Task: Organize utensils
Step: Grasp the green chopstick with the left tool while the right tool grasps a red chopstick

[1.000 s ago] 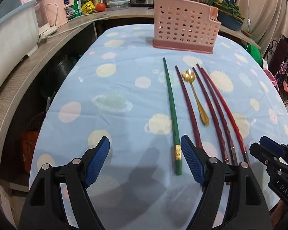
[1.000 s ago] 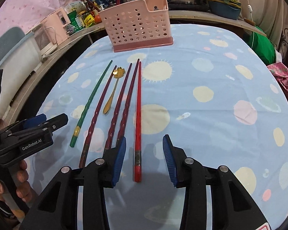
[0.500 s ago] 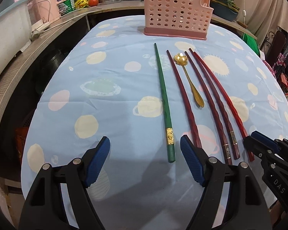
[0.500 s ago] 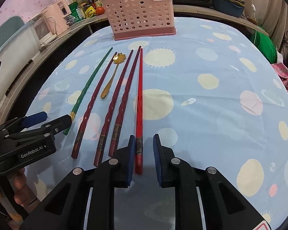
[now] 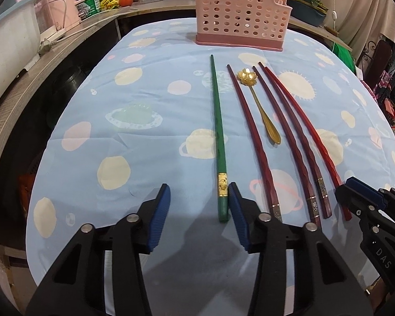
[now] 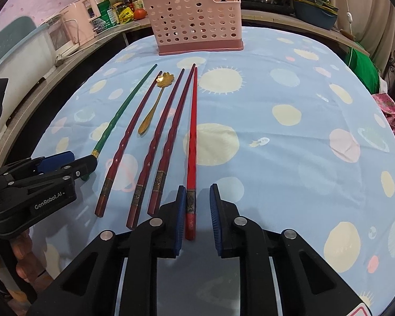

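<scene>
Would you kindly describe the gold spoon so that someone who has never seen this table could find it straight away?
On the blue spotted tablecloth, in front of the pink perforated utensil holder, a row of chopsticks lies side by side. The gold spoon lies within that row, between two dark red chopsticks. It is the only metallic gold piece, shorter than its neighbours, with a flower-shaped bowl pointing toward the holder.

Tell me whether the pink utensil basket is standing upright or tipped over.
Upright. The pink utensil basket sits flat on its darker base at the far end of the tablecloth, open top upward.
</scene>
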Available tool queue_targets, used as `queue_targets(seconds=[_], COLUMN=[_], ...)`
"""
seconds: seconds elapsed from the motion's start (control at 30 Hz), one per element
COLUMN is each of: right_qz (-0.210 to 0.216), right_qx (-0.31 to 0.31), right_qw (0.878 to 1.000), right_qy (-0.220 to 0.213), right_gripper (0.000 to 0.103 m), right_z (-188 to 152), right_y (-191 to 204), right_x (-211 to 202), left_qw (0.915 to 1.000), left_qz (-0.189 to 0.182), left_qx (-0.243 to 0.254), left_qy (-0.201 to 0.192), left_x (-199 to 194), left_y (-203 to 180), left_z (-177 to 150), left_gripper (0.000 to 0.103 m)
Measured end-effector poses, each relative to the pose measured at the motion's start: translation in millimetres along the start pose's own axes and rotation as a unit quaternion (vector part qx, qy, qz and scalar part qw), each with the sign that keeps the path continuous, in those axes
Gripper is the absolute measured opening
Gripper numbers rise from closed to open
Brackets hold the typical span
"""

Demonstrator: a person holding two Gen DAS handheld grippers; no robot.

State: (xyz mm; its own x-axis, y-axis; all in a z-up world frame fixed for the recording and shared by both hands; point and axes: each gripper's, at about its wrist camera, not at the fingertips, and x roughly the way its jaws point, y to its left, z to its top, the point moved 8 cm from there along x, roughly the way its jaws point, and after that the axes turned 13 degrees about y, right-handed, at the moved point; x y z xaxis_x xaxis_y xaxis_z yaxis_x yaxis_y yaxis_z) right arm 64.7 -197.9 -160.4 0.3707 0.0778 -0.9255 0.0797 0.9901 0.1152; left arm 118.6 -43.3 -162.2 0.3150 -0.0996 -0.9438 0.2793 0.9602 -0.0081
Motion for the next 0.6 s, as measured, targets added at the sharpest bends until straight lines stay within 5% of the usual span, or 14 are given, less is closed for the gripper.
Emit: queue_targets(seconds=[0.23, 0.6], right_qz=[-0.003, -0.004], right_qx=[-0.002, -0.003], right_qw=[1.000, 1.000], right_qy=[-0.001, -0.001], right_gripper=[0.017, 0.007], right_z=[-0.8, -2.7], right_y=[0.5, 0.0], right_x=[-0.2, -0.8], left_qw=[0.9999, 0.9996], left_qz=[-0.012, -0.025], left_qx=[-0.002, -0.007], left_qy=[0.001, 0.006], left_x=[-1.0, -1.6], left_y=[0.3, 1.7], left_z=[0.6, -0.5], left_gripper=[0.016, 0.007])
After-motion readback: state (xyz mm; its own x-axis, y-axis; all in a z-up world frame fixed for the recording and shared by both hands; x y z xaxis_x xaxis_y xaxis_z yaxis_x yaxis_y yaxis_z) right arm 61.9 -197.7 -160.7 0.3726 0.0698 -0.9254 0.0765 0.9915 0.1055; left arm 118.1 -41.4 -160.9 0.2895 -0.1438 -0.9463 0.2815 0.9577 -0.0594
